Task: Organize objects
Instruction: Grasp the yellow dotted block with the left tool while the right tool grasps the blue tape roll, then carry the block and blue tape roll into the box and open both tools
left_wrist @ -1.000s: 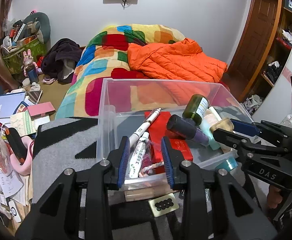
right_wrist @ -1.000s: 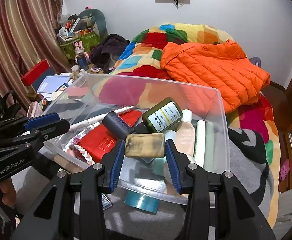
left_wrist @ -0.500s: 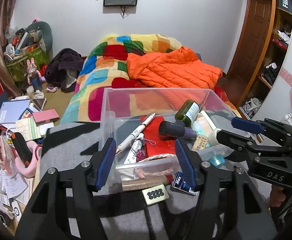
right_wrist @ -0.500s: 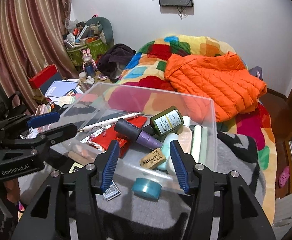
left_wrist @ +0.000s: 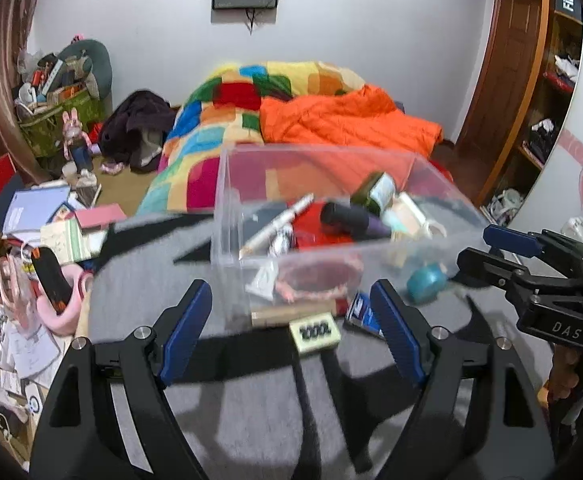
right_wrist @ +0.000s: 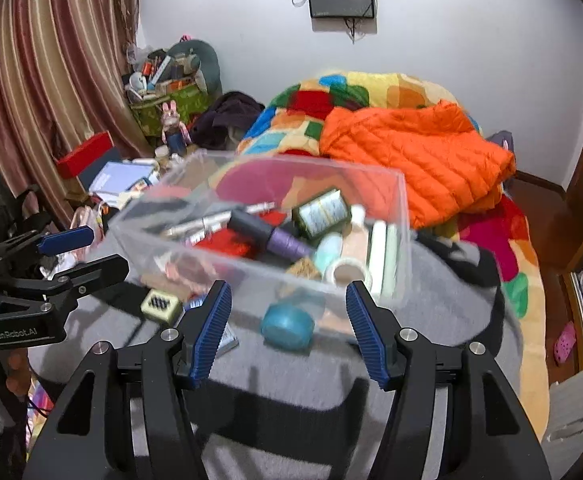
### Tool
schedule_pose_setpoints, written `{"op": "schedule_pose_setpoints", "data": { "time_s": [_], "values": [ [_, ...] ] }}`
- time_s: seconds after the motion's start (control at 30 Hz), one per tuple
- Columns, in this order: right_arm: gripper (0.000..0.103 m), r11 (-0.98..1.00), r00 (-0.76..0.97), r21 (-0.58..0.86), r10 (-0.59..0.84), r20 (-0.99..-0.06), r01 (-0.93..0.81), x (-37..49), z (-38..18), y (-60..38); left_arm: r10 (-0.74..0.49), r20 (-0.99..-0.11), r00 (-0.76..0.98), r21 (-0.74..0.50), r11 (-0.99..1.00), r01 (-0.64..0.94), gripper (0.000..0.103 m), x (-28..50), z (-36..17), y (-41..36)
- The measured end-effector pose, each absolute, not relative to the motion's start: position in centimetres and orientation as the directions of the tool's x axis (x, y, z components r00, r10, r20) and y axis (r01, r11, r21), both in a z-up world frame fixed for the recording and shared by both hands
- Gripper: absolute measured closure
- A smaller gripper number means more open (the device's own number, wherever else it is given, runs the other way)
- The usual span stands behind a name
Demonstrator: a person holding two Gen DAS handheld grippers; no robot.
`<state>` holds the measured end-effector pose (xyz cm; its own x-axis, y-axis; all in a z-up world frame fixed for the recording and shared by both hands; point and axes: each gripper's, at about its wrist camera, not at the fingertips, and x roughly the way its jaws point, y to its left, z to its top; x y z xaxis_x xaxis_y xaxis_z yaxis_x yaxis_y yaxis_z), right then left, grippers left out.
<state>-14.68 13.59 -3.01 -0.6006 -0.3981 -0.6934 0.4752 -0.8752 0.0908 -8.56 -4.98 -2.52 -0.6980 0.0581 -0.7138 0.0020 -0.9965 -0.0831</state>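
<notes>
A big bed with a blanket of many bright colours (left_wrist: 227,120) fills the back of the room, and a puffy orange jacket (right_wrist: 411,152) lies on top of it. In front of the bed is a soft grey and black cover (left_wrist: 251,400). On this cover sits a clear plastic box (left_wrist: 227,208) with no lid. The box is full of small things: a dark green bottle with a pale label (right_wrist: 323,212), a dark tube with a purple end (right_wrist: 267,232), a long white pen (left_wrist: 277,226) and something flat and red (left_wrist: 315,224).

Outside the box, just in front of its near wall, lie a round teal tape roll (right_wrist: 287,324) and a small pale square with black dots (left_wrist: 315,330).

The left gripper (left_wrist: 291,336) points down at a slant toward the near wall of the box. Its blue jaws are opening wide, and nothing is pinched between them. The right gripper (right_wrist: 289,334) points down the same way, just short of the teal tape roll. Its blue jaws are opening too and press on nothing. In each view the other gripper shows at the side, held beside the box. A bit of a hand (left_wrist: 567,376) shows under the right gripper's handle.
</notes>
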Motion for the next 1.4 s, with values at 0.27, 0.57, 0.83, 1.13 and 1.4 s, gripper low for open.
{"op": "schedule_pose_setpoints", "data": {
  "time_s": [0.27, 0.57, 0.83, 1.13, 1.4],
  "values": [
    [0.047, -0.882, -0.528, 0.131, -0.384, -0.757, 0.453, -15.4, -6.9, 13.0, 0.057, -0.798, -0.600, -0.068, -0.998, -0.005, 0.022, -9.0, -6.8, -4.5],
    [0.054, -0.898, -0.506, 0.133, -0.353, -0.787, 0.420, -16.5, -8.3, 11.8, 0.086, -0.832, -0.548, -0.095, -0.995, -0.012, 0.047, -10.6, -7.5, -4.3],
    [0.066, -0.891, -0.499, 0.163, -0.380, -0.779, 0.424, -16.0, -8.5, 12.4, 0.099, -0.821, -0.562, -0.105, -0.994, -0.020, 0.068, -9.8, -7.7, -4.0],
    [0.066, -0.877, -0.504, 0.181, -0.413, -0.759, 0.446, -14.5, -7.8, 12.9, 0.124, -0.786, -0.606, -0.134, -0.991, -0.030, 0.070, -8.2, -6.6, -4.0],
    [0.066, -0.867, -0.546, 0.172, -0.436, -0.715, 0.467, -13.1, -5.2, 13.2, 0.146, -0.733, -0.665, -0.144, -0.988, -0.058, 0.070, -7.1, -3.6, -3.8]
  ]
}}
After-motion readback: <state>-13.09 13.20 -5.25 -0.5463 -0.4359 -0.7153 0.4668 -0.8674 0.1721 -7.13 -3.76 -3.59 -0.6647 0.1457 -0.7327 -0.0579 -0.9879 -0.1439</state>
